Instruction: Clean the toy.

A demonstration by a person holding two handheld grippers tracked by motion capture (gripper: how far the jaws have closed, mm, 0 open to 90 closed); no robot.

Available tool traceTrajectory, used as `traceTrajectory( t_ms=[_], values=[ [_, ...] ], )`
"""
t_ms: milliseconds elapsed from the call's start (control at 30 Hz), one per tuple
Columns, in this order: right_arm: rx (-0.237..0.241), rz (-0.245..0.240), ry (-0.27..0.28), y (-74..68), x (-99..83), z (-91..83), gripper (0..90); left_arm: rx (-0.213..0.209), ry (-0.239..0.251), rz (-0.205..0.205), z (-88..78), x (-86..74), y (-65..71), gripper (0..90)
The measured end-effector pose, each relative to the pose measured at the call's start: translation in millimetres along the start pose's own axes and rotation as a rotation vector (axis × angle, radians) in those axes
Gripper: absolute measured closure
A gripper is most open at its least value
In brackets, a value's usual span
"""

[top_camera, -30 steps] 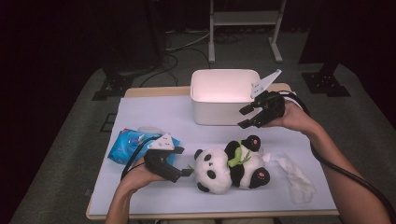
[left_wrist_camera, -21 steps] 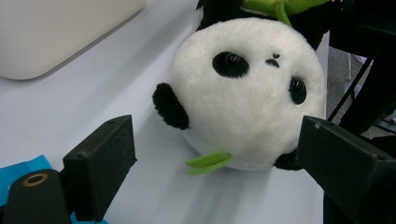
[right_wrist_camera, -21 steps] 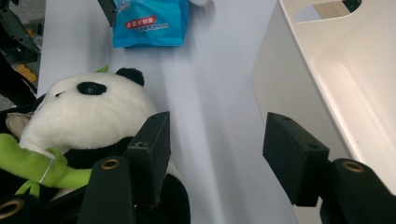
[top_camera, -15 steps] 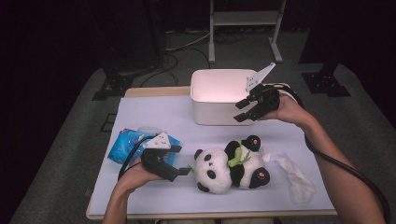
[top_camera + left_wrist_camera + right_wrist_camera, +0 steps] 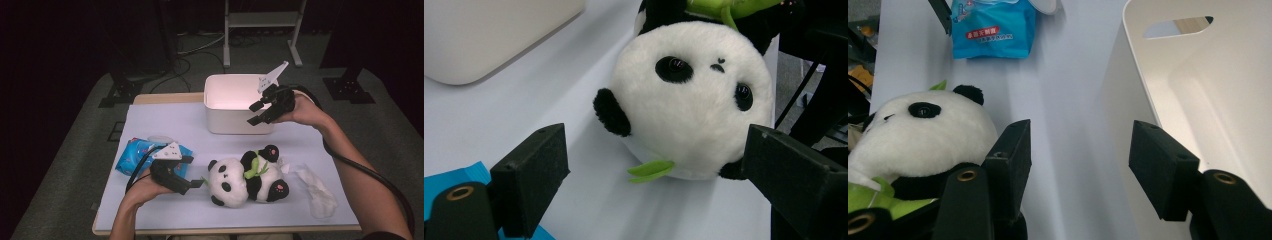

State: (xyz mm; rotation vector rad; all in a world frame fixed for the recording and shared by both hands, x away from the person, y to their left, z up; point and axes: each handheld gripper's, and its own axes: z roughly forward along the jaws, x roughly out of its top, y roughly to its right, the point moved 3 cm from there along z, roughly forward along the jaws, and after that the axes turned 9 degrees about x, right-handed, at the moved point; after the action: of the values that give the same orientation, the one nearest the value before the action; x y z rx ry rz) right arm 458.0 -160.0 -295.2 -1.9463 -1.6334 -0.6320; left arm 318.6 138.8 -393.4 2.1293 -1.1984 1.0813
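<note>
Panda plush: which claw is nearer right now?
Left. The left claw sits open just beside the panda plush's head; the right claw is up by the white bin.

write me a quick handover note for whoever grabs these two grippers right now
Left gripper: jaws open, empty, low over the table, pointed at the plush panda's head and close to it, not touching.
Right gripper: jaws open, empty, held above the near right rim of the white bin.
Panda lies on its side on the white table cover in front of the bin. Blue wipes pack by the left hand, crumpled tissue at right.
Done: no item visible in the bin.
Left: probably grip the panda and put it in the bin.
</note>
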Motion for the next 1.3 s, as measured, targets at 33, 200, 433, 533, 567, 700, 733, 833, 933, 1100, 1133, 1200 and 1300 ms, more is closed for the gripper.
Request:
traceTrajectory(
  t_ms=[33,200,433,533,567,700,733,833,933,1100,1133,1200,1300],
  values=[
    [-0.001,-0.003,-0.007,2.0,1.6,0.7,41.4,0.0,-0.002,0.001,-0.3,-0.3,-0.2,10.8],
    [-0.002,-0.004,-0.03,11.0,6.7,5.5,42.0,0.006,-0.003,-0.006,-2.6,-1.4,-2.2,10.7],
    [-0.005,-0.017,-0.062,23.0,11.1,16.1,43.3,0.009,-0.002,-0.01,-3.6,-2.4,-3.8,10.6],
    [-0.007,-0.016,-0.081,27.7,12.3,20.9,43.7,0.008,0.0,-0.012,-3.8,-2.1,-4.0,10.6],
    [-0.007,-0.017,-0.084,28.9,12.7,22.1,43.7,0.007,-0.001,-0.011,-3.7,-2.2,-4.0,10.6],
    [-0.012,-0.013,-0.093,33.1,14.3,24.9,44.2,0.007,0.0,-0.011,-3.7,-2.7,-4.3,10.6],
    [-0.011,-0.017,-0.093,34.7,14.8,25.3,44.3,0.006,0.001,-0.012,-3.9,-2.7,-4.4,10.6],
    [-0.016,-0.014,-0.091,38.0,15.6,25.9,44.9,0.008,0.002,-0.011,-4.8,-2.2,-4.8,10.6],
    [-0.015,-0.011,-0.083,40.9,16.4,27.6,46.9,0.007,0.006,-0.009,-5.8,-1.7,-5.0,10.6],
    [-0.032,-0.012,-0.089,47.5,17.4,31.8,48.6,0.01,0.0,-0.014,-5.5,-4.0,-6.4,10.6],
    [-0.035,-0.01,-0.095,48.9,17.3,33.2,48.9,0.01,0.001,-0.016,-5.7,-4.3,-6.8,10.6],
    [-0.035,-0.004,-0.106,51.5,16.8,36.4,51.3,0.013,0.003,-0.012,-6.7,-4.3,-7.6,10.6],
    [-0.038,0.002,-0.117,55.0,16.1,40.9,55.9,0.013,0.008,-0.015,-7.8,-4.4,-8.0,10.6]
  ],
)
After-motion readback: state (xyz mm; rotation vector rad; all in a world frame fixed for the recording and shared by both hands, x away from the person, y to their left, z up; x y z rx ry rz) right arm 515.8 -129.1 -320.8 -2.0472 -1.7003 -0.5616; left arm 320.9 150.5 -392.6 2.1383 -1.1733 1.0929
